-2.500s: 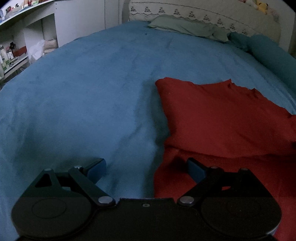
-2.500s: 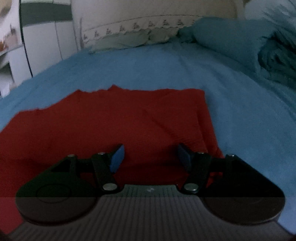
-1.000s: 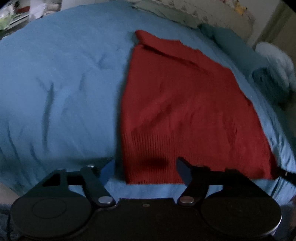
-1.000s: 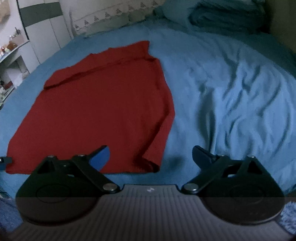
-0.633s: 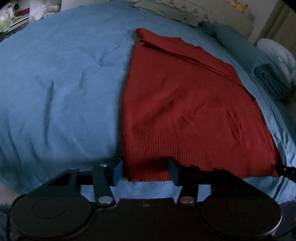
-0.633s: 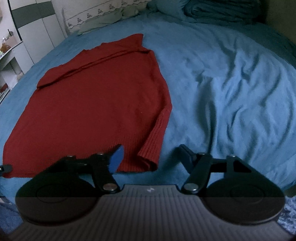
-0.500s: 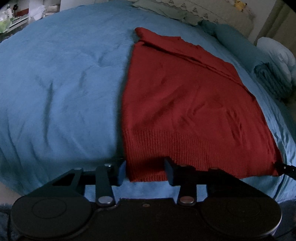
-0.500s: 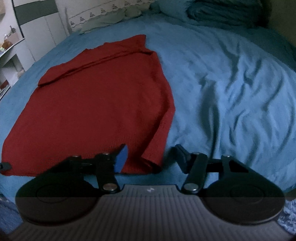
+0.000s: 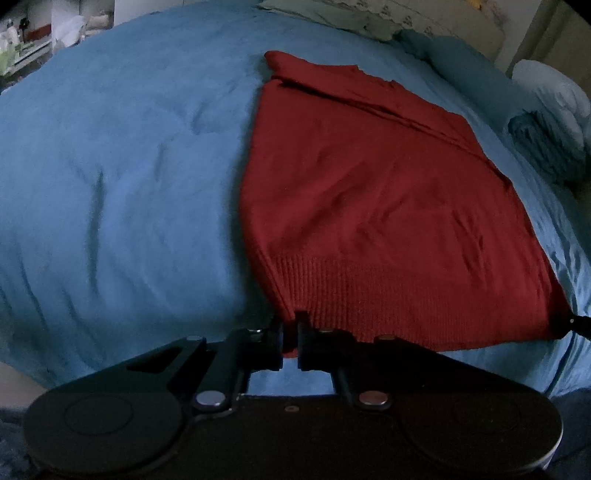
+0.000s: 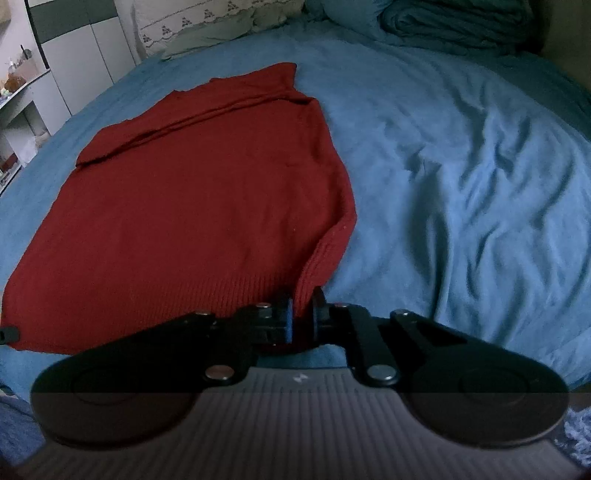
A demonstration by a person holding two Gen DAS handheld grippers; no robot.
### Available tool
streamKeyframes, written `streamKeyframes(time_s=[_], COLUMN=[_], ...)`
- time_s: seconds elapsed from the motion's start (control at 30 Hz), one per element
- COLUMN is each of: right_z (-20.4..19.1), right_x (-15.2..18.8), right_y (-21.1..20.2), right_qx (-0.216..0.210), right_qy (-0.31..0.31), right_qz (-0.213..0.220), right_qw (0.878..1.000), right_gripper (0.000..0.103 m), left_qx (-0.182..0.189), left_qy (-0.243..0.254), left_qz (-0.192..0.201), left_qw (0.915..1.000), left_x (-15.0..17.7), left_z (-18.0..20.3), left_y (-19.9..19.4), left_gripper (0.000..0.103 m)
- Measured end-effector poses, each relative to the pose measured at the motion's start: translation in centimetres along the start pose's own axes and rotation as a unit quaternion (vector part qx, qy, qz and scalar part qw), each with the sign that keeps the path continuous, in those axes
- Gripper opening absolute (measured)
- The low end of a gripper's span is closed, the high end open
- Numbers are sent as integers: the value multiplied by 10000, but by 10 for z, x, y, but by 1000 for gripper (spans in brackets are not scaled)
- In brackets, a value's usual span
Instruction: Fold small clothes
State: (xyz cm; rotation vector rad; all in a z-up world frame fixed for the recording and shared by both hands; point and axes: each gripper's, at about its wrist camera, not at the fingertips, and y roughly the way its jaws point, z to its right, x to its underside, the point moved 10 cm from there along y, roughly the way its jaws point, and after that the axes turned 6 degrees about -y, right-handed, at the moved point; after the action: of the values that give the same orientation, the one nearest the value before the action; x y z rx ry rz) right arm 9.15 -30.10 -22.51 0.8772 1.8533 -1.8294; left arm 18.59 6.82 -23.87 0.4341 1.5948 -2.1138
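Observation:
A red knit sweater (image 9: 376, 192) lies flat on the blue bedspread (image 9: 110, 166), ribbed hem toward me, with a fold across its far end. My left gripper (image 9: 291, 334) is shut on the hem's near left corner. In the right wrist view the sweater (image 10: 192, 199) spreads to the left, and my right gripper (image 10: 301, 310) is shut on the hem's near right corner, which is lifted a little off the bedspread (image 10: 461, 177).
Pillows and a lace-trimmed headboard (image 10: 207, 22) lie at the far end of the bed. A rolled blue blanket (image 9: 543, 125) sits at the right. White shelves and cabinets (image 10: 22, 85) stand to the left. The bed's near edge is just below both grippers.
Both grippers closed from open onto the sweater's hem corners. Each corner now rises slightly between the fingers.

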Motion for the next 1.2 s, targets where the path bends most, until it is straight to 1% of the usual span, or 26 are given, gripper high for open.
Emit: streamKeyframes(time_s=[0.1,0.2,0.33,0.4,0.47,0.53,0.6,0.7,0.8,0.87,0.93,1.0,1.07,1.13,1.2], right_z=[1,-2,-8,-10,-9,-5,-2,2,8,14,19,21,19,18,17], right_x=[-8,-22,-56,-77,-103,-131,-162,-210,-263,-295,-328,-358,-379,-395,-401], right_y=[-5,-19,-43,-52,-58,-61,-60,-53,-36,-18,10,44,83,131,176], right_qx=[-77,-205,-572,-826,-1058,-1274,-1413,-1493,-1543,-1562,-1520,-1476,-1365,-1234,-1102], right_qy=[33,49,131,279,489,717,882,949,1124,1304,1443,1522,1510,1510,1545], right_qz=[28,194,513,624,750,855,1010,1234,1402,1451,1488,1499,1430,1308,1173], right_qw=[10000,9996,9970,9942,9904,9856,9808,9765,9716,9683,9664,9657,9686,9720,9748], right_gripper=[22,22,22,22,21,21,21,20,20,20,20,20,20,20,20], left_qx=[-17,165,395,524,698,796,840,907,911,786,635,504,359,267,115], left_qy=[100,24,-138,-307,-469,-553,-576,-644,-773,-798,-835,-918,-1027,-1156,-1255], left_qz=[164,409,867,1077,1253,1432,1590,1777,1859,1888,1890,1838,1728,1586,1433], left_qw=[9998,9990,9954,9923,9886,9849,9820,9778,9753,9756,9764,9774,9789,9802,9816], left_x=[-7,-22,-56,-79,-103,-131,-162,-212,-256,-289,-318,-347,-372,-385,-394], left_z=[6,13,24,31,34,40,46,57,60,63,66,66,64,60,55], left_y=[-14,-35,-68,-79,-90,-97,-99,-93,-81,-65,-43,-13,26,66,108], left_gripper=[5,5,5,5,5,5,4,4,4,4,4,4,4,4,4])
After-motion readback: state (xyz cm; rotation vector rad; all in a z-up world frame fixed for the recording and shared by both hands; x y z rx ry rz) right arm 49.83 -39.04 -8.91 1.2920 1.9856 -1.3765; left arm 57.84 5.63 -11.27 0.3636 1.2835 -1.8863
